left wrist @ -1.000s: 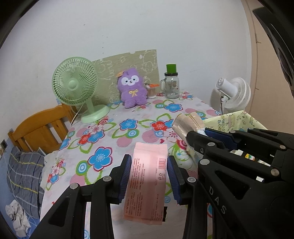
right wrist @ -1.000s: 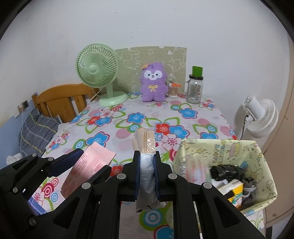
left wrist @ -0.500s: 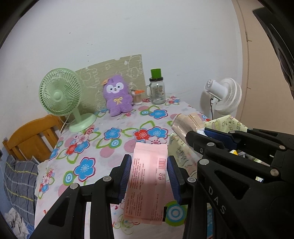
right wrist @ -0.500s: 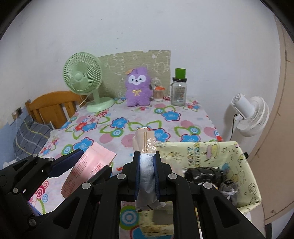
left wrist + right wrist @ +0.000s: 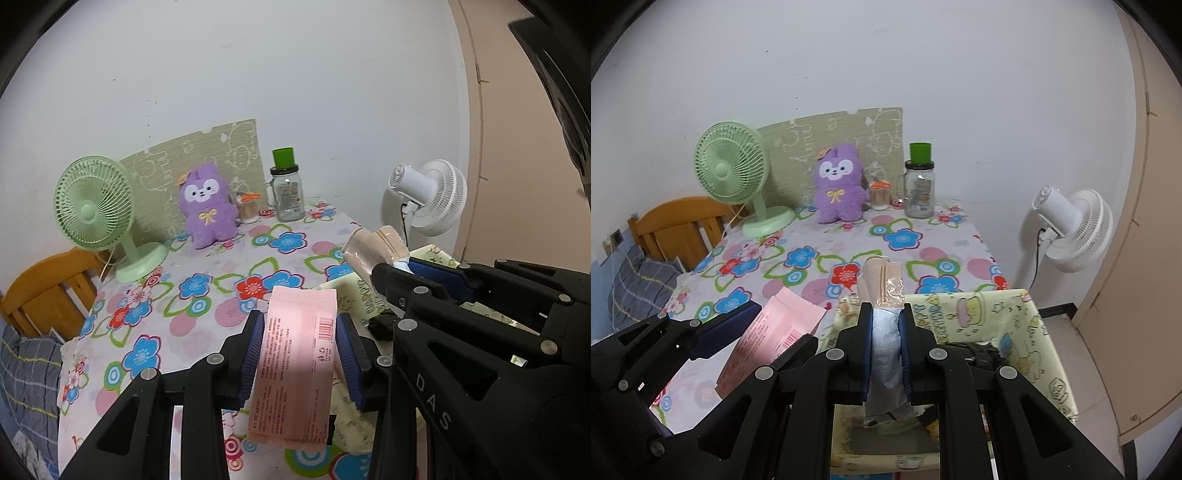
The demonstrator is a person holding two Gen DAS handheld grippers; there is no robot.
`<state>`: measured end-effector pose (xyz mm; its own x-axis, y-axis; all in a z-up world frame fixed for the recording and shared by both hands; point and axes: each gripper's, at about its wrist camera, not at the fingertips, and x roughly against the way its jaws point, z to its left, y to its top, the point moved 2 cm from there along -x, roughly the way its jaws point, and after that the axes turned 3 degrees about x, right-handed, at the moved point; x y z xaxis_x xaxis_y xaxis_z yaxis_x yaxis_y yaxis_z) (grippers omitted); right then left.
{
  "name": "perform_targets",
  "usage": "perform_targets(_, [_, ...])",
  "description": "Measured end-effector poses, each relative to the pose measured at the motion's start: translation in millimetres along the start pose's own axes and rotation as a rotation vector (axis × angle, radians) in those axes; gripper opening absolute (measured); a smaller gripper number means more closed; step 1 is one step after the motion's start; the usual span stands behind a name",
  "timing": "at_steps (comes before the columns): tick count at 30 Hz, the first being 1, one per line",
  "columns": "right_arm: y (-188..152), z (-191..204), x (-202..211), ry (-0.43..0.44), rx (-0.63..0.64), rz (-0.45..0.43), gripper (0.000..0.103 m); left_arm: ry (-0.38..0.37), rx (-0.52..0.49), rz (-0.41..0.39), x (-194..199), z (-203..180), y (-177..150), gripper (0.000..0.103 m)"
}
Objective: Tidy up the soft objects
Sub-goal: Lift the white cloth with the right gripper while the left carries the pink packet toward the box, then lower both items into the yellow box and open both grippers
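A flat pink packet (image 5: 295,369) with a barcode stands upright in my left gripper (image 5: 299,332), which is shut on its two long edges. My right gripper (image 5: 886,317) is shut on a soft pale-blue packet with a beige, clear-wrapped top (image 5: 882,280). It hangs over the near-left part of a yellow cartoon-print fabric bin (image 5: 979,310). The right wrist view has the left gripper (image 5: 783,325) and its pink packet (image 5: 775,332) just left of the bin, over the floral tablecloth (image 5: 812,258). In the left wrist view the right gripper (image 5: 391,266) sits close on the right.
Against the back wall stand a green desk fan (image 5: 731,173), a purple plush toy (image 5: 836,184), a small orange-lidded jar (image 5: 880,195) and a green-capped glass jar (image 5: 919,188). Dark items (image 5: 975,350) lie in the bin. A white fan (image 5: 1071,229) is right, a wooden headboard (image 5: 676,221) left.
Both grippers have carried their packets to the right and slightly back. The bin, earlier off to the right, now lies under the right gripper. Both grips are unchanged.
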<state>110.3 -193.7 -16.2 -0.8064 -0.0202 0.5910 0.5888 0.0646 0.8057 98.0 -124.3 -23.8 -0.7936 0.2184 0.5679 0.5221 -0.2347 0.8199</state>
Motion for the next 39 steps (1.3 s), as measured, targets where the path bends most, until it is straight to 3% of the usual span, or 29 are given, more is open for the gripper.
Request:
perform_targets(35, [-21, -98, -25, -0.098, -0.132, 0.053, 0.016, -0.141, -0.067, 0.057, -56, -80, 13, 0.041])
perform_targets(36, [-21, -98, -27, -0.097, -0.134, 0.056, 0.016, -0.140, -0.070, 0.060, -57, -80, 13, 0.042])
perform_targets(39, [-23, -98, -30, -0.085, -0.138, 0.065, 0.015, -0.129, -0.072, 0.067, -58, -79, 11, 0.067])
